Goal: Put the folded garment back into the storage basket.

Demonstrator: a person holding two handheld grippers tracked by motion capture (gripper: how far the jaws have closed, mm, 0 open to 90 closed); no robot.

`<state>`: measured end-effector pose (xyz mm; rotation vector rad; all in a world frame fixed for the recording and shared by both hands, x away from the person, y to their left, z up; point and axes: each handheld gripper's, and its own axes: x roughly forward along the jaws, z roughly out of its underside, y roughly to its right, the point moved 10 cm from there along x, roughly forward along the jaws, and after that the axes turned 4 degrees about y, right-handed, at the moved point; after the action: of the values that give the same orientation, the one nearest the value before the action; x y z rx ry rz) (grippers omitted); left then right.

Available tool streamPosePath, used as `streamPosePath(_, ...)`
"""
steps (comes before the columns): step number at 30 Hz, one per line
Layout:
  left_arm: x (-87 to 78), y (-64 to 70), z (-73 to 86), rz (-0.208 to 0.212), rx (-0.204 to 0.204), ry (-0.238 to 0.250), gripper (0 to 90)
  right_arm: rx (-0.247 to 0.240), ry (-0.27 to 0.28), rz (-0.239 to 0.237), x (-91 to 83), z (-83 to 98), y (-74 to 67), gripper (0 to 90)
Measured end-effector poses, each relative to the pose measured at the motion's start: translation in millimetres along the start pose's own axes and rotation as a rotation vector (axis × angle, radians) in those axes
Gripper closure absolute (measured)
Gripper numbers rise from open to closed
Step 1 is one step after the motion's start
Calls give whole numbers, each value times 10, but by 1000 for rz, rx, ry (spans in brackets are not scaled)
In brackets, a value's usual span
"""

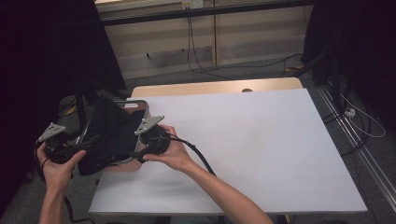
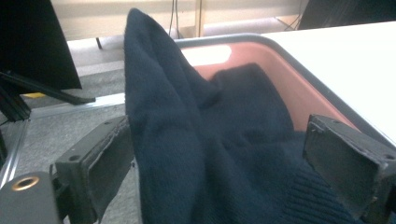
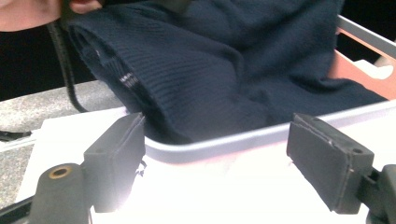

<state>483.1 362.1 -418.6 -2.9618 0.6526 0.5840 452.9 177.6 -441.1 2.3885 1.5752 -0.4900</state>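
Note:
A dark navy knitted garment (image 1: 109, 133) lies heaped in a pink bin with a grey rim (image 1: 140, 103) at the table's left edge. One fold stands up above the bin and spills over its near side. My left gripper (image 1: 80, 150) comes in from the left of the bin. In the left gripper view its jaws stand wide apart (image 2: 219, 140), the garment (image 2: 187, 130) rises loose between them, and the bin's pink wall (image 2: 289, 79) is behind. My right gripper (image 1: 136, 151) is at the bin's table-side rim. It is open (image 3: 217, 135) just short of the rim (image 3: 233, 140) and the garment (image 3: 210, 70).
A white sheet (image 1: 243, 140) covers the wooden table to the right of the bin. Black curtains hang at both sides. Cables (image 1: 196, 56) trail over the grey floor behind the table. Black stand legs (image 2: 42, 88) rise left of the bin.

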Motion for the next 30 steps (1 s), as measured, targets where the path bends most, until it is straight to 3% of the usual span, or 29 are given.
streamPosePath(2,-20,30,-12,4,-2,10,66,7,3,10,-34,13,19,190)
streamPosePath(4,-33,99,-9,35,-6,9,36,7,-8,32,-66,38,51,188)
streamPosePath(7,-63,216,5,62,32,13,36,21,5,55,-113,59,91,170)
streamPosePath(9,-98,281,16,76,30,11,36,21,5,62,-141,78,105,159)
streamPosePath(13,-158,336,31,34,27,6,33,23,2,74,-201,117,113,147)
streamPosePath(15,-191,402,19,38,29,15,34,22,1,84,-240,135,122,129)
streamPosePath(20,-247,595,-45,74,39,63,53,35,10,112,-354,156,175,116)
streamPosePath(22,-241,675,-47,90,26,64,55,37,16,120,-390,168,187,115)
streamPosePath(27,-201,910,-30,137,55,59,59,65,31,119,-477,239,200,110)
streamPosePath(30,-170,1050,-29,169,56,59,69,54,39,137,-544,259,222,103)
